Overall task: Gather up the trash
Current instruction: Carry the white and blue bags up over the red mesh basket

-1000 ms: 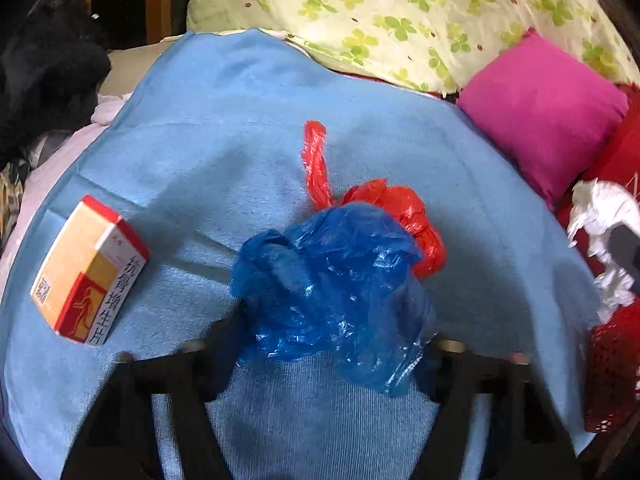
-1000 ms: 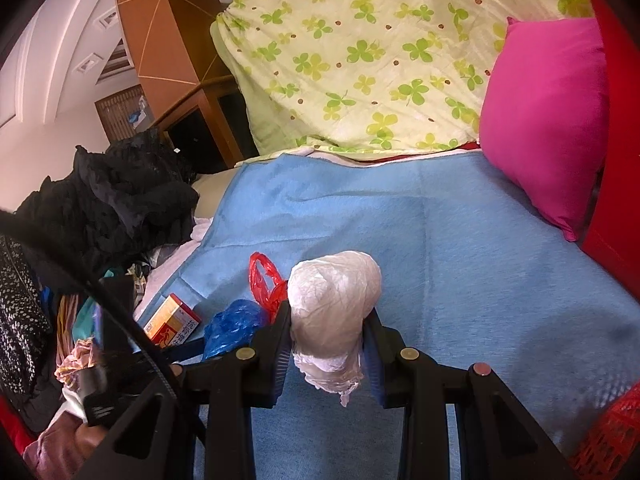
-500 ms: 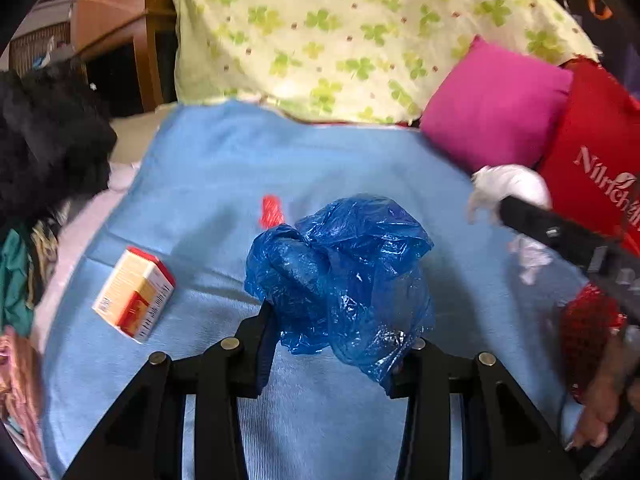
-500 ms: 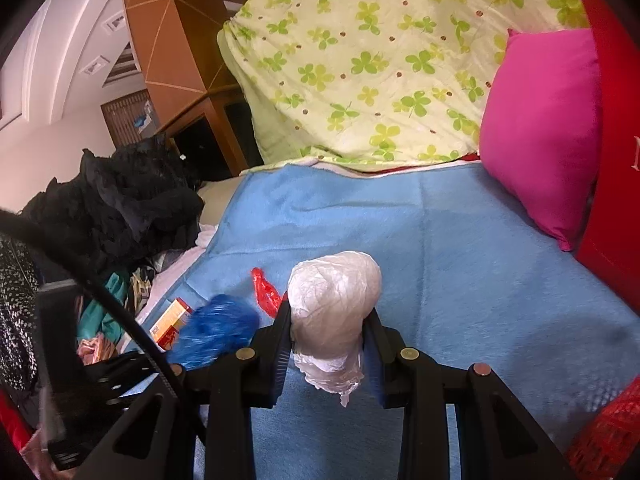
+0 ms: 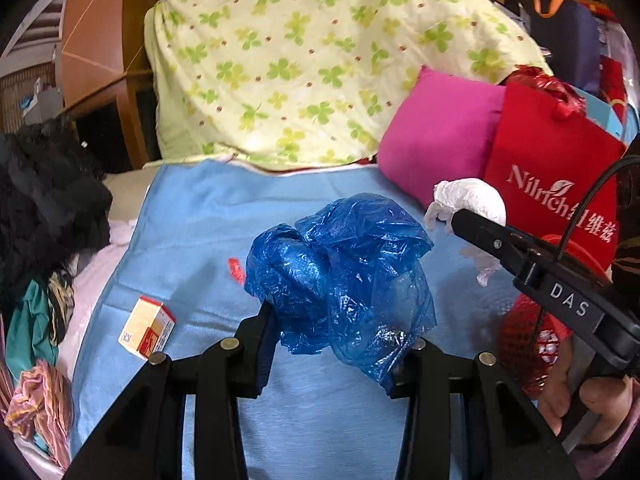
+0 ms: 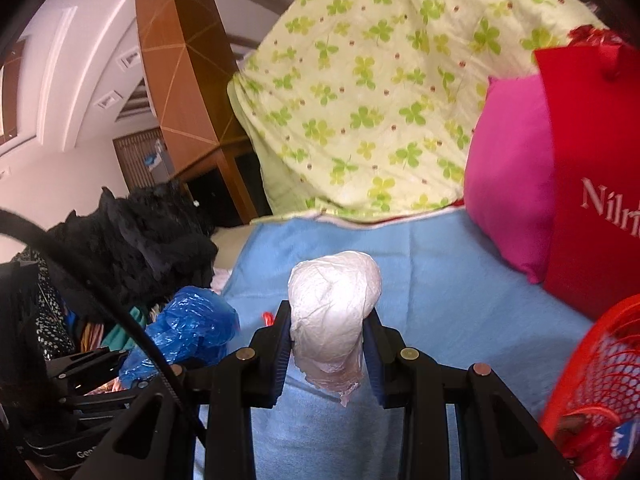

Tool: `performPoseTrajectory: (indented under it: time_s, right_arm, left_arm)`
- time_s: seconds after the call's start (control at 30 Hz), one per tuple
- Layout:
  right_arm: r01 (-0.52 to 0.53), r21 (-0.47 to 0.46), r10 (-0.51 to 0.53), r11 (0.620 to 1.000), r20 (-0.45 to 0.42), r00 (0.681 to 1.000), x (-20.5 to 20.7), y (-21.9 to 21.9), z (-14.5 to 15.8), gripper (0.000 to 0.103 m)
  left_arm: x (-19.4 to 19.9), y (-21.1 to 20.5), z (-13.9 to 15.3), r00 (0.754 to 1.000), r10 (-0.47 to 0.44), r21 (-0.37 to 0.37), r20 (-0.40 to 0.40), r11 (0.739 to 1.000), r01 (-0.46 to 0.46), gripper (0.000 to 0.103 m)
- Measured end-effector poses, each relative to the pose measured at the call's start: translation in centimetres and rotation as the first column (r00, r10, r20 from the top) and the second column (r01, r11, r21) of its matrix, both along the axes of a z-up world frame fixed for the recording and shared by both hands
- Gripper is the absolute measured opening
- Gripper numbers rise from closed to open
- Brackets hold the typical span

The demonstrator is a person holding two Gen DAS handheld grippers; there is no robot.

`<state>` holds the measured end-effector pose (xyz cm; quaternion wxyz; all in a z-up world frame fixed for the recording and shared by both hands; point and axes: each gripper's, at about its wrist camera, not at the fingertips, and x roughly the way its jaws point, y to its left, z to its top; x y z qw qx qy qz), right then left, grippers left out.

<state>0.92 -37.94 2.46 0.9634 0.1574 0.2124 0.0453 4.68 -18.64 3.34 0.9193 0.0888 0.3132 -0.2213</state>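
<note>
Left wrist view: left gripper (image 5: 340,344) clamped on blue bag (image 5: 344,264), lifted over the bed (image 5: 192,216). Right gripper (image 6: 326,344) clamped on white wad (image 6: 334,304). Red basket (image 6: 600,368) low to the right of both, nearer the right gripper; probably the drop place. Box (image 5: 147,328) and red scrap (image 5: 237,270) left on the bed, ahead-left. Open room between.

Crumpled blue bag (image 5: 344,272), white wad (image 6: 334,312), both aloft
</note>
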Motion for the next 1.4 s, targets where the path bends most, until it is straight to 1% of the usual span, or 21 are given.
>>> performPoseTrajectory:
  time_s: [0.13,0.27,0.43,0.57,0.83,1.03,1.4]
  right_arm:
    - [0.023,-0.005,-0.023,1.0,0.027,0.999,-1.4,-1.3,0.8,0.035]
    - [0.05,-0.016,-0.05,0.999,0.039,0.998,-2.6,-2.7,1.2,0.035]
    - [0.067,-0.007,-0.067,0.998,0.054,0.996,-4.1,-4.4,1.7,0.035]
    - [0.085,-0.031,-0.083,0.996,0.079,0.993,-5.3,-4.9,2.1,0.035]
    - [0.108,-0.035,-0.104,0.994,0.105,0.989,-6.8,-6.6,2.5,0.035]
    - [0.137,-0.037,-0.132,0.99,0.115,0.984,-8.2,-8.2,2.5,0.035]
    - [0.203,-0.005,-0.201,0.979,0.125,0.972,-11.8,-11.4,2.2,0.035]
  left_arm:
    - [-0.9,-1.1,0.9,1.0,-0.019,0.007,0.025,1.0,0.019,0.043]
    - [-1.4,-2.1,1.1,0.998,-0.035,0.021,0.044,0.999,0.034,0.043]
    - [-1.9,-3.5,1.3,0.997,-0.053,0.046,0.063,0.998,0.05,0.043]
    - [-2.4,-4.7,1.6,0.994,-0.071,0.059,0.078,0.996,0.066,0.044]
    - [-3.7,-7.4,2.1,0.987,-0.119,0.091,0.105,0.99,0.11,0.044]
    - [-4.6,-9.2,2.2,0.983,-0.15,0.106,0.11,0.985,0.138,0.044]
    - [-6.4,-12.3,2.3,0.972,-0.207,0.133,0.114,0.972,0.192,0.044]
